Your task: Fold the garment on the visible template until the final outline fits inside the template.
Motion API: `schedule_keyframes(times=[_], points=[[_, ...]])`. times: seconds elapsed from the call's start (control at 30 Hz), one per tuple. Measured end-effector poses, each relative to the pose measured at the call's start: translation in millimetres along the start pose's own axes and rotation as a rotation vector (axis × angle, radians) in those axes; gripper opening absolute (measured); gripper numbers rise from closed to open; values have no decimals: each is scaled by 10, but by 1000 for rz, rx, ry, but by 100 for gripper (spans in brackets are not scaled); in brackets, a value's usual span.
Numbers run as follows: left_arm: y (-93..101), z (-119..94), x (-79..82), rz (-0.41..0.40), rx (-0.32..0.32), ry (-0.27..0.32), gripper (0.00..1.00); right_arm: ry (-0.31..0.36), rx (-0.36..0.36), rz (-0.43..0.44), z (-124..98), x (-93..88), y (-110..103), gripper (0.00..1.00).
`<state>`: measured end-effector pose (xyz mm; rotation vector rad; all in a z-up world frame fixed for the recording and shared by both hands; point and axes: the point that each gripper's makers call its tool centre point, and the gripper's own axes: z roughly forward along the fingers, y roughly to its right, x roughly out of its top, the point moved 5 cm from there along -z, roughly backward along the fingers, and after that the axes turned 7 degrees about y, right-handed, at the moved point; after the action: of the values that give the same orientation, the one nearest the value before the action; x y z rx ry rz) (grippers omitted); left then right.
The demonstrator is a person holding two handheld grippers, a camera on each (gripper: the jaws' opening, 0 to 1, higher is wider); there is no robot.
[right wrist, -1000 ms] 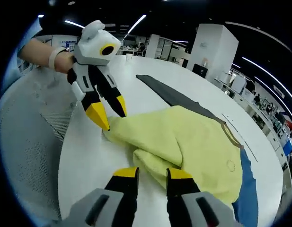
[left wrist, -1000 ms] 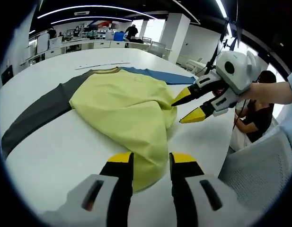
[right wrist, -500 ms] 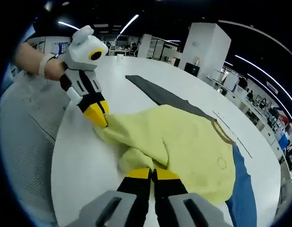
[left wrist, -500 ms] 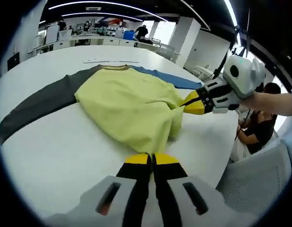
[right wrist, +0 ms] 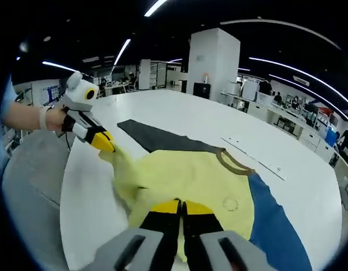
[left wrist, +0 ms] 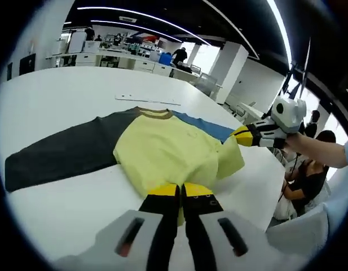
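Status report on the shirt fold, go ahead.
Left tongs shut on the yellow shirt hem. Right tongs shut on the other hem corner, fabric lifted off the white table. Nothing in the way.

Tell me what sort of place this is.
Probably an open-plan office or lab: a big white table, rows of desks behind it, strip lights on a dark ceiling, white pillars.

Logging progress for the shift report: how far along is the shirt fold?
Early. Done: both grippers, left and right, are shut on the yellow hem of the shirt, lifted off the table. In hand: carrying that hem toward the collar. Left: the dark sleeve and blue sleeve lie spread.
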<state>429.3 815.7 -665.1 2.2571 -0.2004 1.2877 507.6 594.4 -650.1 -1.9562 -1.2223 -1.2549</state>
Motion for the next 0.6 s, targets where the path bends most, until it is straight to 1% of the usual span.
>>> schedule_keyframes(times=[0.13,0.23,0.27,0.3,0.37,0.47,0.53,0.6], points=[[-194,128,101,-42,13,-18,0,-22,-12,-19,164,99,235,0],[-311,209,124,-54,27,-49,0,-60,-13,-3,310,110,392,0],[-328,217,128,-56,30,-52,0,-61,-15,-8,350,118,431,0],[-401,248,146,-63,35,-55,0,-64,-14,-14,388,123,463,0],[-469,287,165,-89,36,-58,0,-82,-11,-12,482,115,520,0],[-564,342,143,-108,45,-78,0,-109,-9,-12,615,59,590,0],[-595,376,125,-127,45,-88,0,-124,-8,-4,692,15,614,0],[-603,398,105,-122,45,-96,0,-133,-7,-2,746,-27,621,0]])
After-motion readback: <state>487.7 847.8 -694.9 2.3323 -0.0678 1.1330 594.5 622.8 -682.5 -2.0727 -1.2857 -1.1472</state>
